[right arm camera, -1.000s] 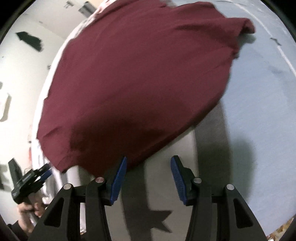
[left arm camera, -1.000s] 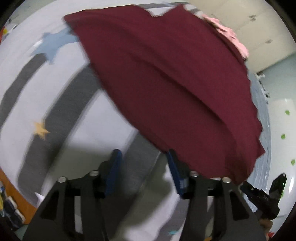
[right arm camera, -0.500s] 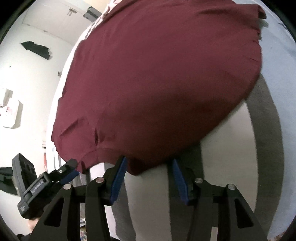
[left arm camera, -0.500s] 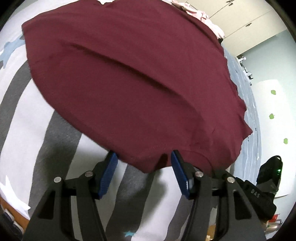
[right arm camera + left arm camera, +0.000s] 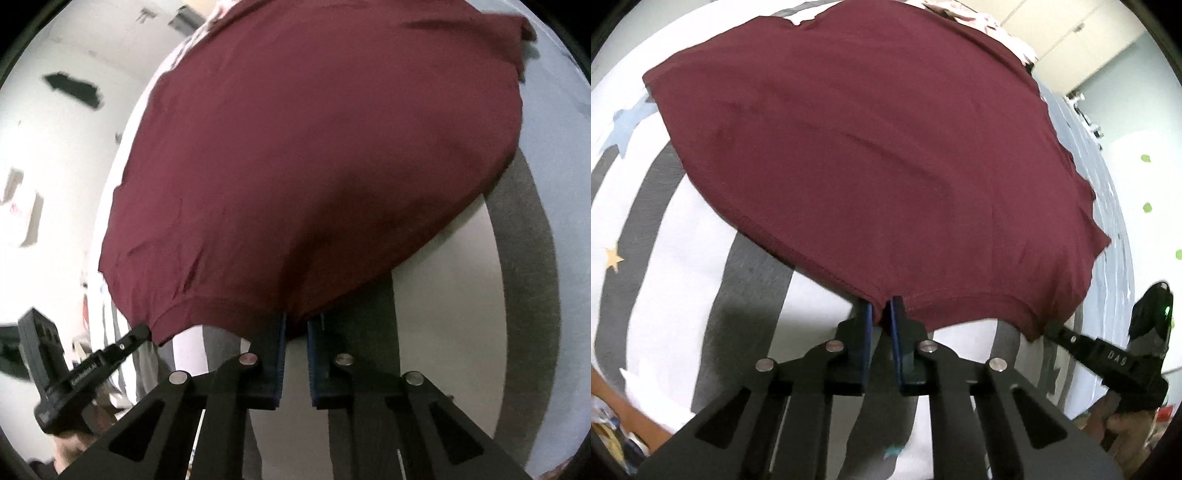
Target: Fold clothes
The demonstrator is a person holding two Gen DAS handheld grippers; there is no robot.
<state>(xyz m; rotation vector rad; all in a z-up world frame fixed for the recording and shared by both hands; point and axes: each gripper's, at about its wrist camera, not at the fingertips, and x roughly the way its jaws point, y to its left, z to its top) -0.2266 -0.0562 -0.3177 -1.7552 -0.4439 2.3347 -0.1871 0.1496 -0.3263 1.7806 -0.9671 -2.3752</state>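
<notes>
A maroon shirt (image 5: pixel 868 147) lies spread on a white bed cover (image 5: pixel 665 277) with grey stripes and stars. My left gripper (image 5: pixel 881 306) is shut on the shirt's near hem, with fabric pinched between its blue pads. In the right wrist view the same shirt (image 5: pixel 314 147) fills the middle. My right gripper (image 5: pixel 295 321) has its jaws closing on the near hem, with cloth caught between the pads. Each view also shows the other gripper at a hem corner: the right gripper (image 5: pixel 1049 326) and the left gripper (image 5: pixel 144 330).
Pinkish clothes (image 5: pixel 997 26) lie past the shirt's far edge. A pale wall with green dots (image 5: pixel 1145 206) rises beyond the bed. A light blue sheet (image 5: pixel 554 129) covers the right side. A person's hand (image 5: pixel 1119 428) holds the right gripper.
Both grippers came forward to the shirt's near hem. Their jaws went from wide apart around the hem to closed on it.
</notes>
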